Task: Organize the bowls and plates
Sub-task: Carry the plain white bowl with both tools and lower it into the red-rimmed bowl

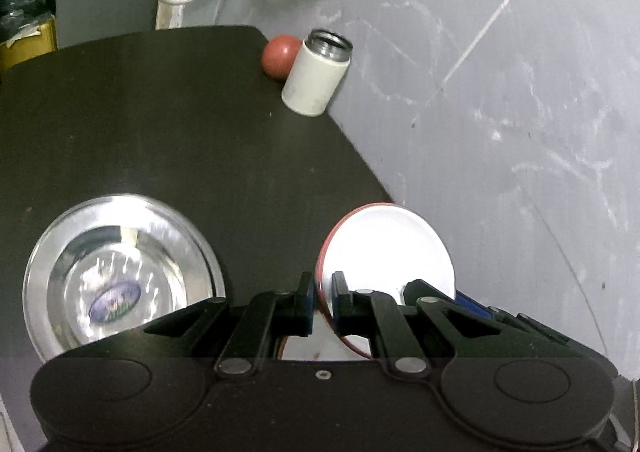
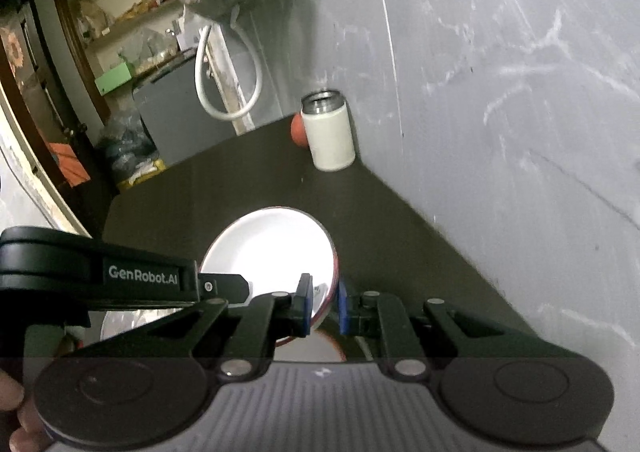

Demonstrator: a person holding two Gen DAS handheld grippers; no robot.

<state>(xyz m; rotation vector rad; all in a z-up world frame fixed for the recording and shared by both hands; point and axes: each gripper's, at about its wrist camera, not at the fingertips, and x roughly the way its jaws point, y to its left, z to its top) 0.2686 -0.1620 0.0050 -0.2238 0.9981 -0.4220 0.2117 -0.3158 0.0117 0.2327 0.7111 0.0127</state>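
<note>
Both my grippers have the same white plate by its red-edged rim. My left gripper is closed to a narrow slit on the near rim, blue pads on either face. My right gripper is pinched the same way on the rim as its own camera sees it, so neither arm is nearer; the plate sits right at both sets of fingertips.

The plate is round, so it has no long axis to speak of (what matters is its tilt). In the left view it stands steeply tipped, its white face turned toward the camera and its far edge hanging past the bench edge, near the grey wall. I cannot tell whether its lower rim touches the bench.

The steel plate lies flat on the bench to my left, apart from the white one. I judge that the next move turns on swinging leftward and levelling the white plate over it. The white cup and red ball stand well apart at the far corner.
</note>
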